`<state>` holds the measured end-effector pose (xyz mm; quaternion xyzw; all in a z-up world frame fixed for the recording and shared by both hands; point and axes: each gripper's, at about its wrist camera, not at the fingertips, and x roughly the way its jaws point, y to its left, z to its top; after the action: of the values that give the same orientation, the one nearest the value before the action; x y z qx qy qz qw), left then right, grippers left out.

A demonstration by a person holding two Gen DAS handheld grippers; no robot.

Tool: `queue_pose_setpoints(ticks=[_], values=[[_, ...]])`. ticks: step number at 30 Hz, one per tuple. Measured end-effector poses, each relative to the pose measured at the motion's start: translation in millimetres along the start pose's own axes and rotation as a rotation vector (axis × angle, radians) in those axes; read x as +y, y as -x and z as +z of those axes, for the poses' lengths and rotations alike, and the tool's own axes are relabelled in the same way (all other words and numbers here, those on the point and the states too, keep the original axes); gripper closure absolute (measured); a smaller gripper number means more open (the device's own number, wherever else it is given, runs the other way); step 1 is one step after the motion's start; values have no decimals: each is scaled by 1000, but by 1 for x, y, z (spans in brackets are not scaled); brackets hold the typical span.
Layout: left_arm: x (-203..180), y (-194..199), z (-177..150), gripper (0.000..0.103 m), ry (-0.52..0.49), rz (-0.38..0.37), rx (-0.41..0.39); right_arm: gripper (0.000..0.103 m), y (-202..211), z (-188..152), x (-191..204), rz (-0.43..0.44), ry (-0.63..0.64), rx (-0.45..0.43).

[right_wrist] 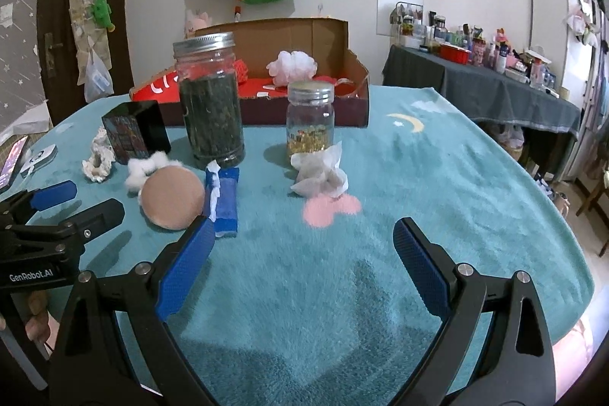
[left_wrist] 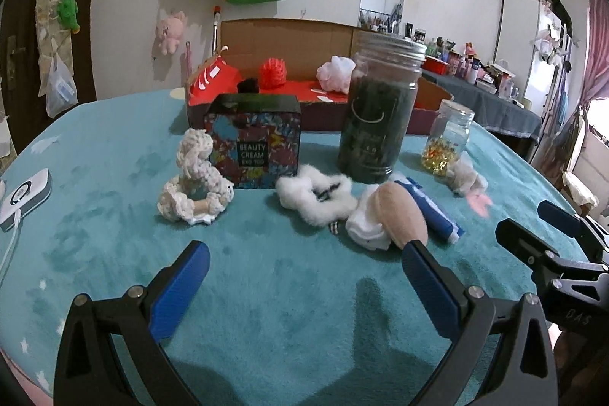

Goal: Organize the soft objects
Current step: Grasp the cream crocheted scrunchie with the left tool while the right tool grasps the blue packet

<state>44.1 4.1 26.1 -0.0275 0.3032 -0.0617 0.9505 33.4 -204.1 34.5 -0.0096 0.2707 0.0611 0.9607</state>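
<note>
On the teal blanket (left_wrist: 114,158) both tools hover with jaws spread and empty. From the left gripper (left_wrist: 304,276), the white fluffy scrunchie (left_wrist: 314,195) lies at 12 o'clock and the beige puff (left_wrist: 403,215) at 1 o'clock, near its right finger. From the right gripper (right_wrist: 304,246), the crumpled tissue (right_wrist: 321,174) sits at 12 o'clock. The cardboard box (left_wrist: 289,33) holds a pink pouf (left_wrist: 337,71) and red pouf (left_wrist: 273,73). The tall jar (left_wrist: 380,113) holds dark stuff (unidentifiable); the small jar (left_wrist: 449,139), gold bits.

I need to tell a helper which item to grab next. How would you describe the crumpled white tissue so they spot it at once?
Start at the open cardboard box at the back of the teal blanket. In front of it stands a small glass jar of gold bits; the tissue wad lies against its base. It is papery and creased, not fluffy.
</note>
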Motion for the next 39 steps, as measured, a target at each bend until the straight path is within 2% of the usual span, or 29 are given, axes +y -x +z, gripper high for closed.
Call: queue_pose_setpoints(ticks=[12, 15, 26, 31, 34, 36, 37, 38, 39], values=[[10, -2, 8, 0, 4, 0, 20, 7, -10, 6, 2, 24, -6, 34], [18, -2, 15, 0, 11, 20, 24, 7, -16, 12, 4, 37, -5, 50], [66, -13, 37, 0, 62, 80, 70, 7, -48, 34, 12, 124, 21, 181], [77, -23, 47, 4, 53, 91, 93, 7, -58, 40, 17, 170, 42, 234], [78, -33, 48, 14, 33, 89, 126, 8, -62, 40, 24, 197, 77, 258], [78, -42, 48, 31, 18, 69, 159, 17, -65, 38, 29, 217, 105, 270], [79, -45, 47, 37, 21, 55, 174, 30, -66, 37, 30, 237, 111, 278], [81, -49, 46, 54, 28, 23, 198, 40, -67, 36, 30, 263, 108, 287], [82, -51, 46, 59, 30, 5, 209, 43, -68, 35, 30, 283, 101, 288]])
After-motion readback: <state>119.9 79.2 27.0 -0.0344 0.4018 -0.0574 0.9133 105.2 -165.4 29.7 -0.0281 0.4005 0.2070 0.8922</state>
